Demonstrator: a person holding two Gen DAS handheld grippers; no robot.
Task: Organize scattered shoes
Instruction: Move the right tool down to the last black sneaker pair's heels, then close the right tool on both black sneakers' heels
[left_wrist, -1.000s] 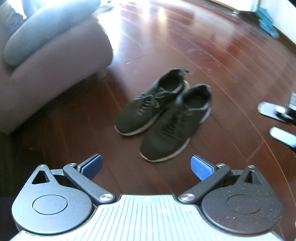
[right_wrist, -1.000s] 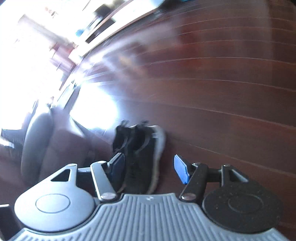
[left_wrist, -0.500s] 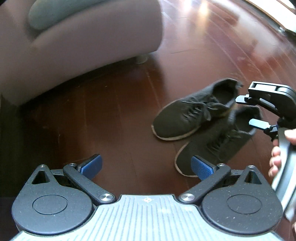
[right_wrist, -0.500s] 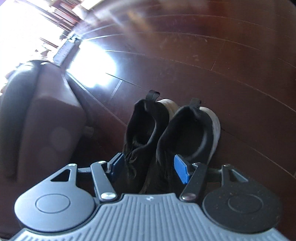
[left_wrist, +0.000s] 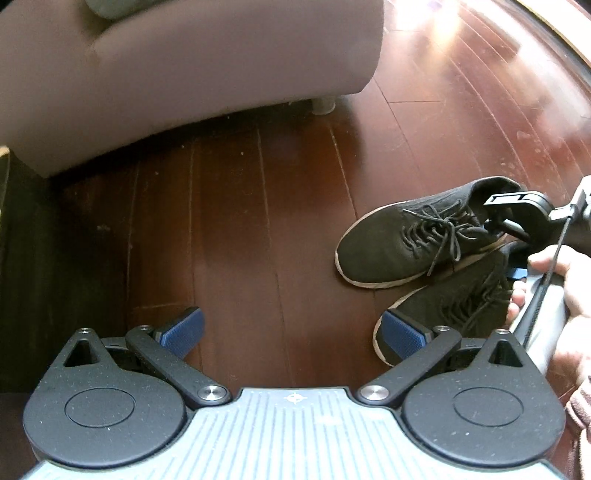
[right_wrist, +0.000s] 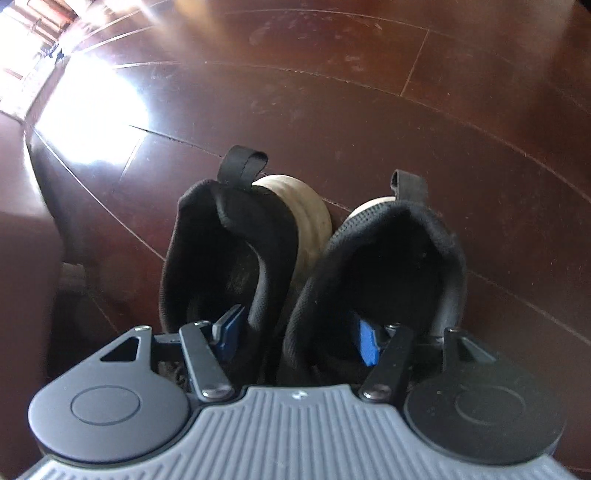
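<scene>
Two black lace-up sneakers with white soles lie side by side on the dark wood floor. In the left wrist view the far sneaker (left_wrist: 399, 243) and near sneaker (left_wrist: 443, 302) sit at the right. My right gripper (right_wrist: 299, 336) points down over their heels, one finger inside the left sneaker (right_wrist: 207, 229), the other inside the right sneaker (right_wrist: 424, 236). The two inner collars stand between the pads. Its jaws are opening and the pads do not press on the collars. My left gripper (left_wrist: 293, 332) is open over bare floor, left of the toes.
A grey sofa (left_wrist: 184, 66) with a short leg (left_wrist: 323, 105) stands behind the floor patch under the left gripper. A person's hand (left_wrist: 569, 280) holds the right gripper's handle at the right edge. Sunlight glares on the boards (right_wrist: 92, 122).
The right gripper has come down over the heels, and its fingers now sit inside the two shoe openings. The left gripper has shifted left and tilted down, so the shoes now lie at its right.
</scene>
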